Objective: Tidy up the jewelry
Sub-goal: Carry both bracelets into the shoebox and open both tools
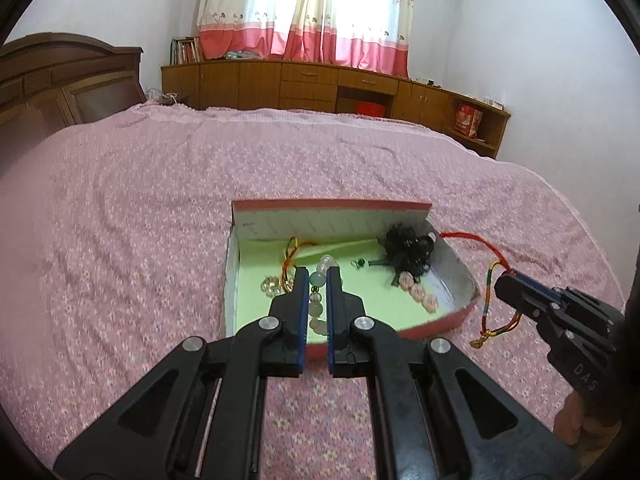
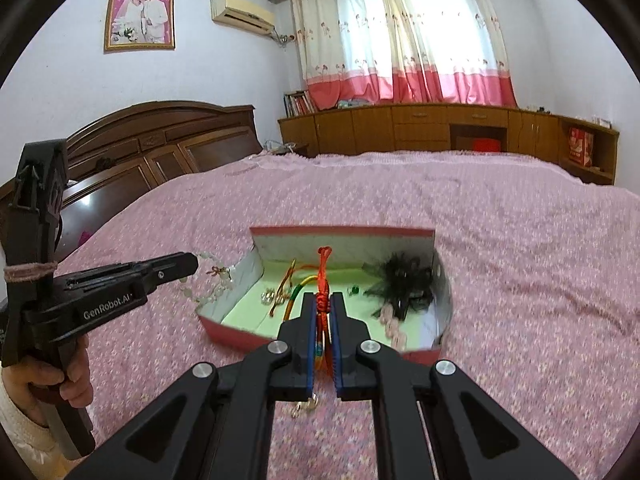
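A red cardboard box [image 1: 332, 202] [image 2: 340, 232] with a green lining lies open on the bed. My left gripper [image 1: 318, 274] [image 2: 195, 262] is shut on a string of pale green beads [image 1: 315, 280] [image 2: 218, 285], which hangs over the box's left side. My right gripper [image 2: 324, 299] [image 1: 502, 280] is shut on a red and multicoloured cord bracelet [image 2: 323, 268] [image 1: 486, 242] that dangles by the box's right end. In the box lie a black feathery hair piece [image 1: 408, 248] [image 2: 404, 276], pink beads [image 1: 418, 292], clear beads [image 1: 272, 284] and another coloured cord [image 2: 289, 292].
The pink flowered bedspread [image 1: 160, 220] stretches around the box on all sides. A dark wooden headboard [image 2: 160, 140] stands at the left, and low wooden cabinets [image 1: 300, 84] line the far wall under the curtains. A hand [image 2: 76, 384] holds the left gripper's handle.
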Action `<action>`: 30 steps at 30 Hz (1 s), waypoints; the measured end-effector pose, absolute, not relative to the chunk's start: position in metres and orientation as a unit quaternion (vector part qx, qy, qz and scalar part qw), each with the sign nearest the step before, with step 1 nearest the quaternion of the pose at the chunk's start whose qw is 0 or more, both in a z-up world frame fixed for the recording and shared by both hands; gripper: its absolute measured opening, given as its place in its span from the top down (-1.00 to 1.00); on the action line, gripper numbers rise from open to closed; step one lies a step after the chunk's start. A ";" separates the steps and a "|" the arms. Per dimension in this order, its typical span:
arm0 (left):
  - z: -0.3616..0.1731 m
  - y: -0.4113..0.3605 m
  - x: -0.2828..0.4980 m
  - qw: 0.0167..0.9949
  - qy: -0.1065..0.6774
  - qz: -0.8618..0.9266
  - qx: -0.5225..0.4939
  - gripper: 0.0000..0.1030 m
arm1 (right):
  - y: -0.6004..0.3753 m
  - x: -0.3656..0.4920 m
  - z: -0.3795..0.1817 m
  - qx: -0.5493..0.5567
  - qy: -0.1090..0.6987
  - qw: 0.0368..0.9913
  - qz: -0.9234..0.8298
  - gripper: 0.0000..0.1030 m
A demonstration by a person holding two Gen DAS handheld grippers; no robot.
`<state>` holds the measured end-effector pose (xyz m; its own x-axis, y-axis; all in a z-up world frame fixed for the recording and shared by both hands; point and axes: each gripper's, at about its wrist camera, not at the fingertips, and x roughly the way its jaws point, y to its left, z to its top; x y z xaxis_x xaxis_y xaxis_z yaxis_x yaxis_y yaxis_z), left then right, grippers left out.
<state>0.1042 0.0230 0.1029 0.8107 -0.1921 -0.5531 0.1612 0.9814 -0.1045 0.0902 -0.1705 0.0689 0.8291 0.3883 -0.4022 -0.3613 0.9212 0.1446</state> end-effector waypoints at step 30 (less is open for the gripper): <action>0.047 0.022 0.179 0.950 0.308 -0.050 -0.024 1.00 | -0.151 0.200 0.028 0.032 0.261 0.953 0.153 0.84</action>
